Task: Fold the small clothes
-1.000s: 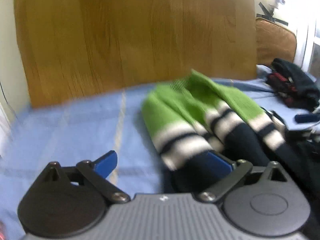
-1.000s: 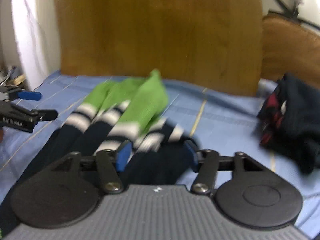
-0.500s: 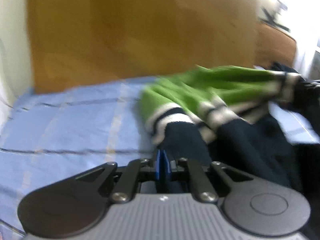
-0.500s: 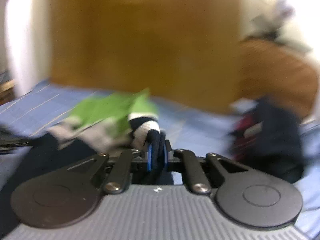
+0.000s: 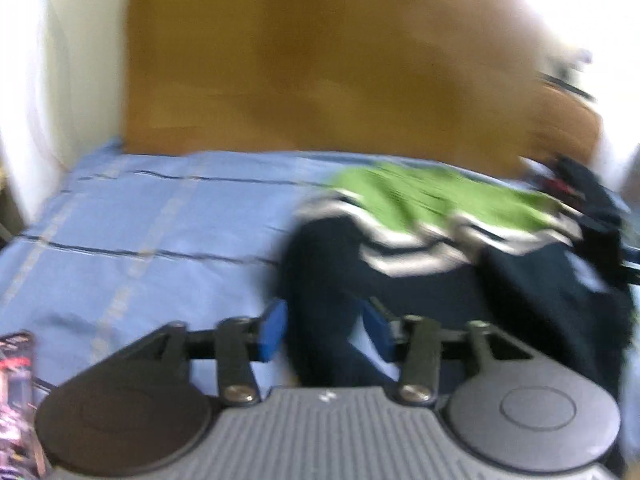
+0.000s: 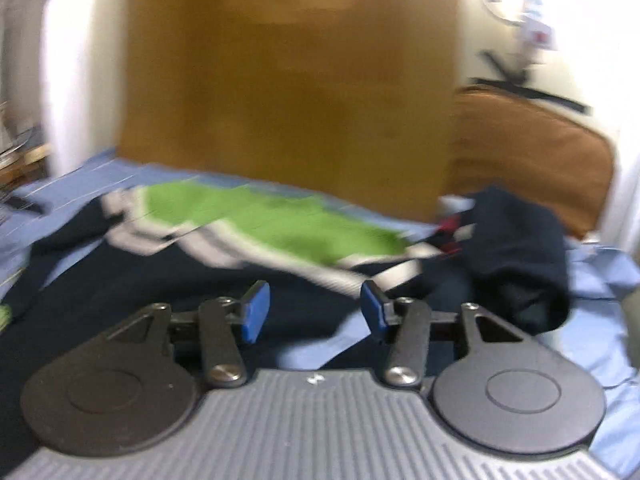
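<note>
No container shows in either view; the clothes lie loose on a blue bedsheet [image 5: 132, 240]. The left gripper [image 5: 326, 330] stands partly open, its jaws having just been opening, with the navy end of the green, white and navy garment [image 5: 432, 200] lying between the blue pads; whether either pad touches the cloth cannot be told through the blur. The garment spreads ahead and to the right of this gripper. The right gripper [image 6: 314, 312] is also partly open, jaws just having been opening, nothing pressed between them; navy cloth and a patch of sheet lie below the gap. The same garment [image 6: 272, 228] stretches ahead and to its left.

Left of the left gripper the sheet lies bare up to the wooden headboard [image 5: 320, 60]. Ahead and right of the right gripper sits a pile of dark clothes [image 6: 516, 248], near a brown cushion [image 6: 532, 152].

Both views are heavily blurred. A patterned red and black thing [image 5: 14, 396] is cut off by the left view's lower left edge and cannot be identified.
</note>
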Demonstrator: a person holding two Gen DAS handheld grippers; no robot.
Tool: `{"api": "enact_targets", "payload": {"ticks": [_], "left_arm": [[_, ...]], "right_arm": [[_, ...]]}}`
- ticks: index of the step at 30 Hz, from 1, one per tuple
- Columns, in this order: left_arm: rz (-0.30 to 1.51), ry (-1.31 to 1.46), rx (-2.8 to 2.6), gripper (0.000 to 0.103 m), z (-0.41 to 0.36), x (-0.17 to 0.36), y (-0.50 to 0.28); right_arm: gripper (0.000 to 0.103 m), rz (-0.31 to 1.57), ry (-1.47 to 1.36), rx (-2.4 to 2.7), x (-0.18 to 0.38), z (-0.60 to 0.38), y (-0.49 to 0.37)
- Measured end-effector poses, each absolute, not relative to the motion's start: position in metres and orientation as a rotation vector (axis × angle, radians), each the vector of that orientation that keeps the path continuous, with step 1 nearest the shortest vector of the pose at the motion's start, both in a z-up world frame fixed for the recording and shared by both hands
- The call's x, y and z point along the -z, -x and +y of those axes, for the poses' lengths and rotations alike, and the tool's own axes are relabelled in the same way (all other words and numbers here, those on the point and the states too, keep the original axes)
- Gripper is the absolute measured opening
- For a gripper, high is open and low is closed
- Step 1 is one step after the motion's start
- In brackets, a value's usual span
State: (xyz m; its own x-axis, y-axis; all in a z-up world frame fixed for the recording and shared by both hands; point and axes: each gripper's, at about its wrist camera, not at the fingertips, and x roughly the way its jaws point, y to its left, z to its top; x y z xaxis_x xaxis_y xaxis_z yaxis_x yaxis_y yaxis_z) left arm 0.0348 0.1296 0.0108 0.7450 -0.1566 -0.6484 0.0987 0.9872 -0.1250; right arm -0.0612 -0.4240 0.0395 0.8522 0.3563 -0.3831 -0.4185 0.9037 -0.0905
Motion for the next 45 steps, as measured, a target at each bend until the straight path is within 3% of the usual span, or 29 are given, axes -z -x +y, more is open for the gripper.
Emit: {"api": "enact_targets", "payload": {"ticks": [2, 3, 4, 6, 7, 8, 9, 10, 11, 13, 15, 21, 24, 25, 26, 27, 30, 31, 32, 35, 38, 41, 45], "left_arm": [[0.741, 0.064, 0.214, 0.07, 0.113, -0.007, -0.021], [0.762, 0.052, 0.233, 0.089, 0.103, -0.004, -0.017], [0.784, 0.042, 0.247, 0.099, 0.095, 0.0, -0.013], [0.815, 0.035, 0.277, 0.098, 0.081, 0.006, -0.006], [0.843, 0.043, 0.306, 0.098, 0.076, 0.009, -0.002], [0.863, 0.055, 0.333, 0.098, 0.075, 0.012, 0.002], [0.88, 0.063, 0.362, 0.09, 0.07, 0.016, 0.006], [0.898, 0.054, 0.387, 0.068, 0.064, 0.02, 0.009], [0.9, 0.012, 0.379, 0.064, 0.054, 0.027, 0.013], [0.833, -0.135, 0.305, 0.03, 0.039, 0.03, 0.021], [0.816, -0.16, 0.266, 0.011, 0.045, 0.025, 0.02], [0.731, 0.016, 0.107, 0.01, 0.12, -0.017, 0.007], [0.725, 0.089, 0.086, 0.019, 0.145, -0.022, 0.009], [0.721, 0.087, 0.07, 0.038, 0.149, -0.022, 0.011], [0.718, 0.084, 0.053, 0.046, 0.151, -0.02, 0.011], [0.716, 0.081, 0.041, 0.061, 0.15, -0.018, 0.01], [0.711, 0.062, 0.041, 0.069, 0.147, -0.012, 0.004], [0.706, 0.066, 0.036, 0.084, 0.148, -0.012, 0.002], [0.697, 0.075, 0.029, 0.089, 0.149, -0.012, -0.003], [0.656, 0.118, 0.042, 0.092, 0.154, -0.014, -0.008], [0.641, 0.151, 0.039, 0.101, 0.159, -0.009, -0.01], [0.662, 0.178, 0.044, 0.101, 0.161, 0.003, -0.011], [0.657, 0.162, 0.058, 0.1, 0.152, 0.02, -0.01]], "right_arm": [[0.053, 0.405, 0.218, -0.432, -0.029, -0.411, 0.052], [0.053, 0.426, 0.232, -0.433, -0.025, -0.406, 0.049], [0.056, 0.449, 0.245, -0.425, -0.018, -0.403, 0.052], [0.063, 0.502, 0.252, -0.419, -0.01, -0.406, 0.039], [0.061, 0.528, 0.237, -0.422, -0.002, -0.412, 0.037], [0.051, 0.564, 0.203, -0.438, 0.0, -0.415, 0.034], [0.035, 0.59, 0.163, -0.474, 0.002, -0.417, 0.035], [0.017, 0.6, 0.128, -0.509, 0.003, -0.42, 0.041], [0.017, 0.584, 0.117, -0.518, 0.002, -0.423, 0.047], [0.016, 0.538, 0.082, -0.53, -0.007, -0.425, 0.07], [0.016, 0.487, 0.02, -0.576, -0.02, -0.435, 0.096], [0.013, 0.482, 0.005, -0.612, -0.028, -0.459, 0.164], [0.018, 0.632, 0.134, -0.51, 0.002, -0.456, 0.158], [0.027, 0.647, 0.181, -0.44, 0.008, -0.454, 0.153], [0.041, 0.644, 0.198, -0.376, 0.007, -0.455, 0.146], [0.046, 0.626, 0.186, -0.338, 0.003, -0.456, 0.138], [0.047, 0.513, 0.082, -0.385, -0.028, -0.446, 0.119], [0.05, 0.475, 0.056, -0.418, -0.038, -0.436, 0.112], [0.056, 0.444, 0.038, -0.454, -0.046, -0.426, 0.101], [0.063, 0.4, 0.014, -0.577, -0.059, -0.381, 0.059], [0.069, 0.436, -0.027, -0.687, -0.067, -0.318, 0.004], [0.082, 0.541, -0.129, -0.723, -0.069, -0.248, -0.062], [0.083, 0.717, -0.149, -0.663, -0.055, -0.159, -0.134]]}}
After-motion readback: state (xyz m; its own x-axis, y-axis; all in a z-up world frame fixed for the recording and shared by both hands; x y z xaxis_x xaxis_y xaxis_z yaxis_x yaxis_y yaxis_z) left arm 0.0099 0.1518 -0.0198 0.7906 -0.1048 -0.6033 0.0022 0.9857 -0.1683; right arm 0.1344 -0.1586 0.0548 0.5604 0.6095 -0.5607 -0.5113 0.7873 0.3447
